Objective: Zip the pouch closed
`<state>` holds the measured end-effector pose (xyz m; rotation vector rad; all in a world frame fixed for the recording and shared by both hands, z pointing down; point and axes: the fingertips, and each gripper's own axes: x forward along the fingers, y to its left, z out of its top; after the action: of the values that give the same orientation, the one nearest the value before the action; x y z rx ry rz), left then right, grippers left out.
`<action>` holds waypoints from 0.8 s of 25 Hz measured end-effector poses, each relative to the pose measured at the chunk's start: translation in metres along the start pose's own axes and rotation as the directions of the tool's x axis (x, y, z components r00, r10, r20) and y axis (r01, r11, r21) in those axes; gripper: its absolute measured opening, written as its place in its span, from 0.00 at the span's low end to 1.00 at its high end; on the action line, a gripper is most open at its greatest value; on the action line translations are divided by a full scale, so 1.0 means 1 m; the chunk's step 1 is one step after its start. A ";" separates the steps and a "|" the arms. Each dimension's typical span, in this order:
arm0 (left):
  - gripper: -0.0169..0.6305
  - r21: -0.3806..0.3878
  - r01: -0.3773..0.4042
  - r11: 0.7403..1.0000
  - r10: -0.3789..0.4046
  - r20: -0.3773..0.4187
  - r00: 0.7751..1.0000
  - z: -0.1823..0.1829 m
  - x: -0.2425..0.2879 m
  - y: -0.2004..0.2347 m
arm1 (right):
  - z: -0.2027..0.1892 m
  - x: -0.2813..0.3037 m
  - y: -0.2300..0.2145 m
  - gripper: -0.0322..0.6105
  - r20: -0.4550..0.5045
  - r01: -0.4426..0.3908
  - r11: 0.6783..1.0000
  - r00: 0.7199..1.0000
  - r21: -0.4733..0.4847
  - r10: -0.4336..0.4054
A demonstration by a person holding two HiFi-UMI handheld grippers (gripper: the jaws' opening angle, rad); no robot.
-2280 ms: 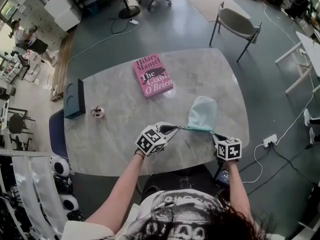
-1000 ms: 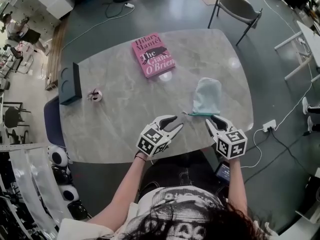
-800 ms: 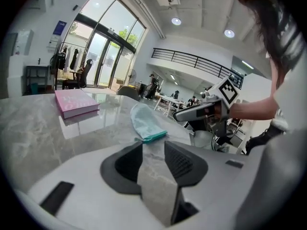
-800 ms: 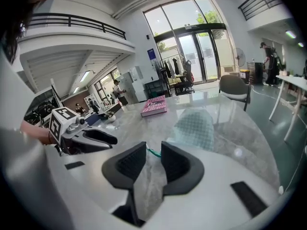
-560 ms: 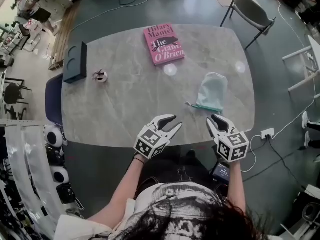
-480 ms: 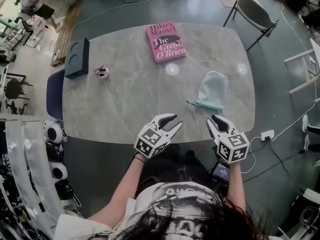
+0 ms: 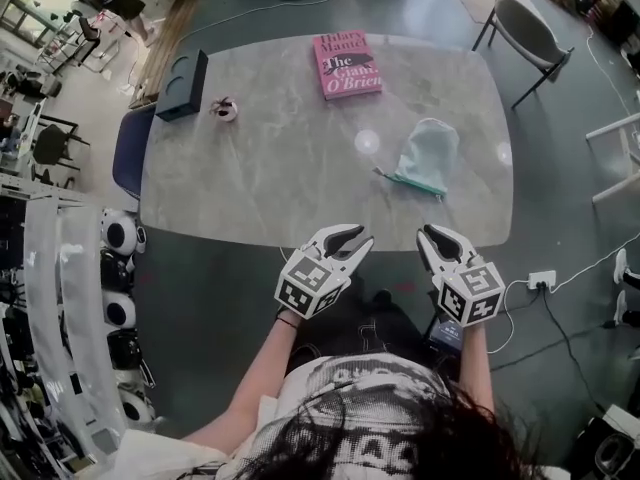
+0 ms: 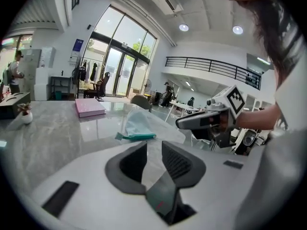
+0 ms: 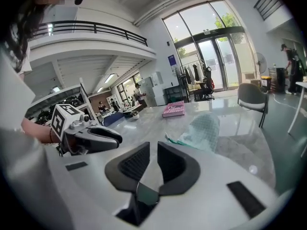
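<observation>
Seemingly done with the mid-right pouch (image 7: 430,156), the left gripper (image 7: 353,239) and right gripper (image 7: 436,237) hung empty below it, their gapped jaws just narrowing.

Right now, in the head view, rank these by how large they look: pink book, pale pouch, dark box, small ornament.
1. pink book and pale pouch: they look too alike to rank
2. dark box
3. small ornament, clearly smallest

Probably an open-plan office or lab: mezzanine railing (image 9: 91,28), tall glazed doors (image 9: 216,61), office chair (image 7: 530,30).
</observation>
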<state>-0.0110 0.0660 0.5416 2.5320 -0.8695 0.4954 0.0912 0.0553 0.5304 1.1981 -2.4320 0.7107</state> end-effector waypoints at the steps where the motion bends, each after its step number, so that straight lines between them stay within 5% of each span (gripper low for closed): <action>1: 0.18 -0.006 -0.008 1.000 0.008 0.010 1.000 -0.001 -0.004 -0.007 | -0.001 -0.006 0.002 0.11 0.009 -0.003 1.000 1.000 -0.008 0.003; 9: 0.07 0.009 -0.041 0.999 0.041 0.066 0.997 -0.005 -0.030 -0.051 | -0.007 -0.043 0.013 0.05 0.050 -0.017 0.997 0.999 -0.070 0.020; 20: 0.05 0.037 -0.080 0.996 0.075 0.114 0.991 -0.009 -0.058 -0.076 | -0.016 -0.071 0.037 0.04 0.096 -0.039 0.990 0.994 -0.134 0.052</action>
<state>-0.0066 0.1537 0.5030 2.5931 -1.0123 0.4015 0.1040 0.1287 0.4971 1.1550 -2.5512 0.5051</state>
